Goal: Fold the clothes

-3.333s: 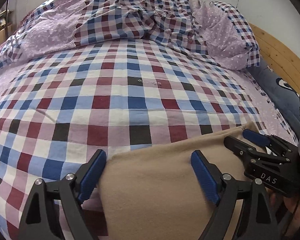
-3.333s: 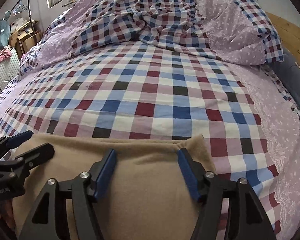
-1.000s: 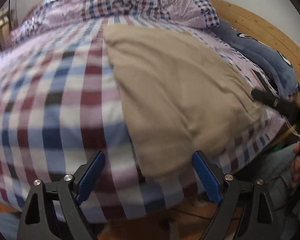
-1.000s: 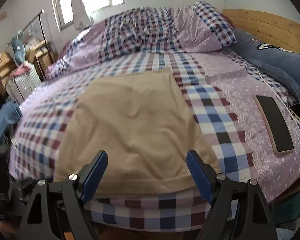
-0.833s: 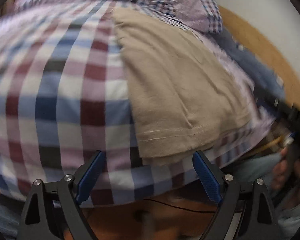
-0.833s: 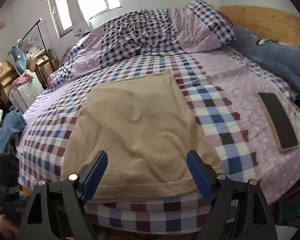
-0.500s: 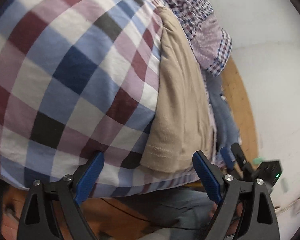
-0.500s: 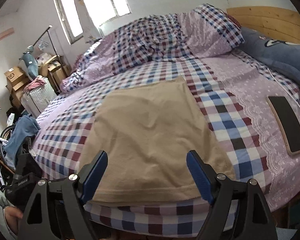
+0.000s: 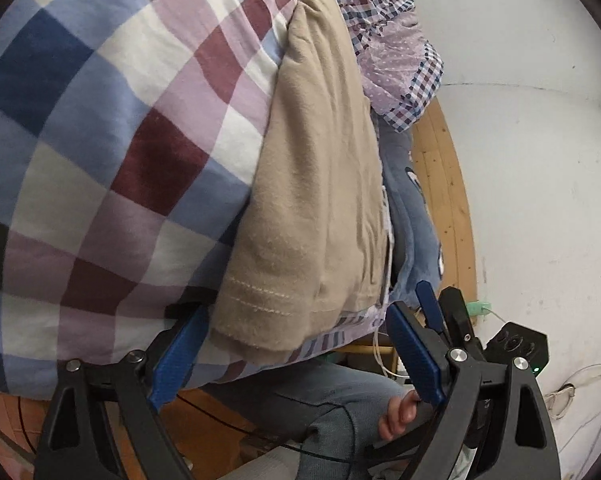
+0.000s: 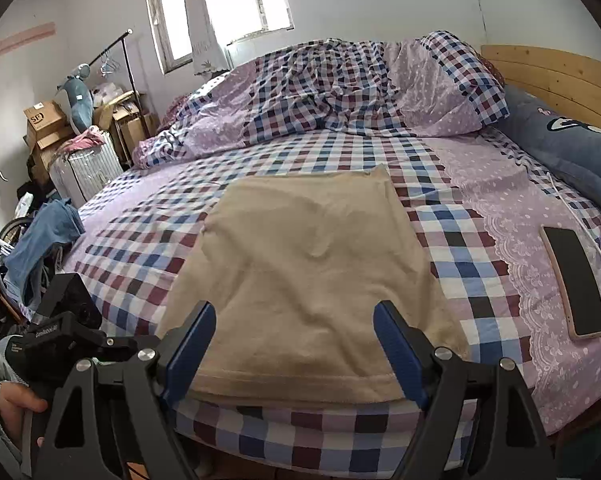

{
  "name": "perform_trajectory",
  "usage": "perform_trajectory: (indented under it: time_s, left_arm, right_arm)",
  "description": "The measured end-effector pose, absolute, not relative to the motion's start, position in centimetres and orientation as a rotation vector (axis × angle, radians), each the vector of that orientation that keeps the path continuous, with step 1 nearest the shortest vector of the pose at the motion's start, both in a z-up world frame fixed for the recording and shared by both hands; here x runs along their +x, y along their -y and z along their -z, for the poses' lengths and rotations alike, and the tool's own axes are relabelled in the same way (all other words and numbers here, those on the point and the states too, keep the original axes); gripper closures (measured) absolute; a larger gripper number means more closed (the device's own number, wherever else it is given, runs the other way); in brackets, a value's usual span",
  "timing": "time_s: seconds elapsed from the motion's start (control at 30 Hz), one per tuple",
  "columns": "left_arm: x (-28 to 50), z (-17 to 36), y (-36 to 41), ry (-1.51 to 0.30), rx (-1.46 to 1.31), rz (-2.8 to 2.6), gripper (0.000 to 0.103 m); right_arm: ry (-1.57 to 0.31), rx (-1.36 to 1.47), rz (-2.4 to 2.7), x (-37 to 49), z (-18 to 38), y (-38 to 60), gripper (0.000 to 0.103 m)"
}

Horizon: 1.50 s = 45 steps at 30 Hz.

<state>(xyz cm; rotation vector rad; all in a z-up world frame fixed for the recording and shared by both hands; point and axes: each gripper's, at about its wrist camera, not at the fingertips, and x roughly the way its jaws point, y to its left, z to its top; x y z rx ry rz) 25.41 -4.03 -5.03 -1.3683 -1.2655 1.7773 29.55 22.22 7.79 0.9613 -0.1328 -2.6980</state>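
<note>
We see a plain tan garment (image 10: 312, 264) on a bed sheet (image 10: 132, 248) checked in blue, maroon, white and lilac. The sheet's side border (image 10: 512, 216) is lilac with white dots and lace. The rumpled duvet (image 10: 332, 92) repeats both patterns. The phone (image 10: 576, 280) is black in a pinkish case. Both our grippers are black with blue pads (image 10: 396, 348).

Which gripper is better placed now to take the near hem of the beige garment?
Probably the left gripper: its open jaws straddle the hem corner of the beige garment at the bed edge. The right gripper, also open, seems to sit back from the hem.
</note>
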Motion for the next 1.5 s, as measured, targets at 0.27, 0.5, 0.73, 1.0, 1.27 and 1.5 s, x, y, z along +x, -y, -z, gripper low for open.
perform_trajectory:
  time_s: [0.27, 0.5, 0.73, 1.0, 1.27, 1.5]
  left_arm:
    - [25.7, 3.3, 4.3, 1.323, -1.193, -1.696, 0.011]
    - [25.5, 4.7, 4.3, 1.327, -1.318, -1.735, 0.055]
    - [25.7, 5.4, 4.7, 1.371, -1.309, -1.705, 0.088]
    - [25.6, 3.6, 4.9, 1.389, -1.2, -1.661, 0.095]
    - [24.7, 3.1, 4.9, 1.4, -1.157, -1.59, 0.096]
    - [24.6, 2.8, 5.3, 1.397, -1.142, -1.556, 0.096]
  right_arm:
    - [-0.138, 0.859, 2.601, 31.3, -8.0, -18.3, 0.019]
    - [-0.335, 0.806, 2.551, 33.2, -7.6, -15.7, 0.019]
    - [-0.581, 0.76, 2.484, 34.9, -6.2, -12.8, 0.019]
    - [-0.98, 0.613, 2.472, 35.9, -3.3, -9.1, 0.019]
    - [-1.198, 0.583, 2.46, 34.1, -0.8, -7.1, 0.031]
    - [-1.263, 0.622, 2.473, 32.5, 0.3, -6.4, 0.079]
